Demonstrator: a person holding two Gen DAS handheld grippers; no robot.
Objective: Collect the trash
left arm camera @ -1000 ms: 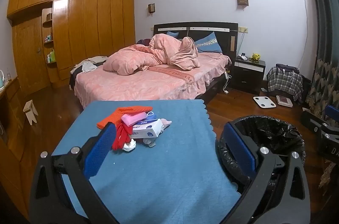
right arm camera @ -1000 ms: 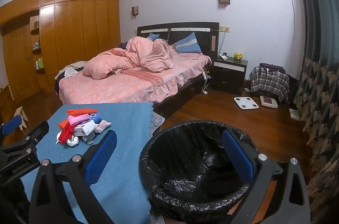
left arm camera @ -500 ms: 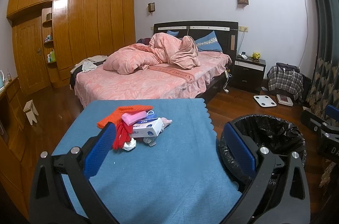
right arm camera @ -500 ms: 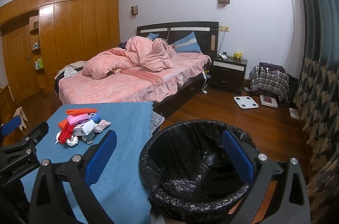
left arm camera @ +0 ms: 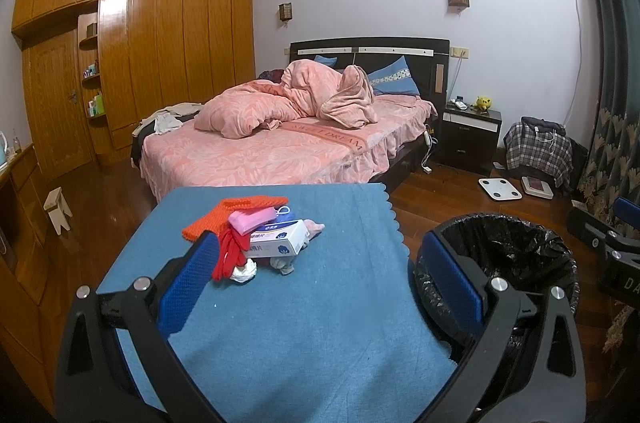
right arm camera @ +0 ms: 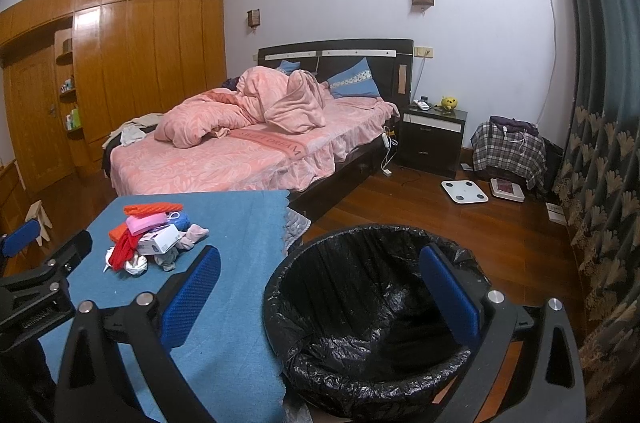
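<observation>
The left gripper (left arm camera: 316,279) hangs empty, fingers spread wide, with the trash pile (left arm camera: 256,235) lying just ahead on the blue surface (left arm camera: 320,335). Further right, the right gripper (right arm camera: 320,295), likewise spread and empty, hovers over the bin (right arm camera: 372,323), so the left looks nearer.

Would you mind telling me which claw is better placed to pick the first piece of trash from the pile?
Left. The left claw is open and faces the pile on the table. The right claw, also open, hangs over the bin, with the pile off to its left.
</observation>
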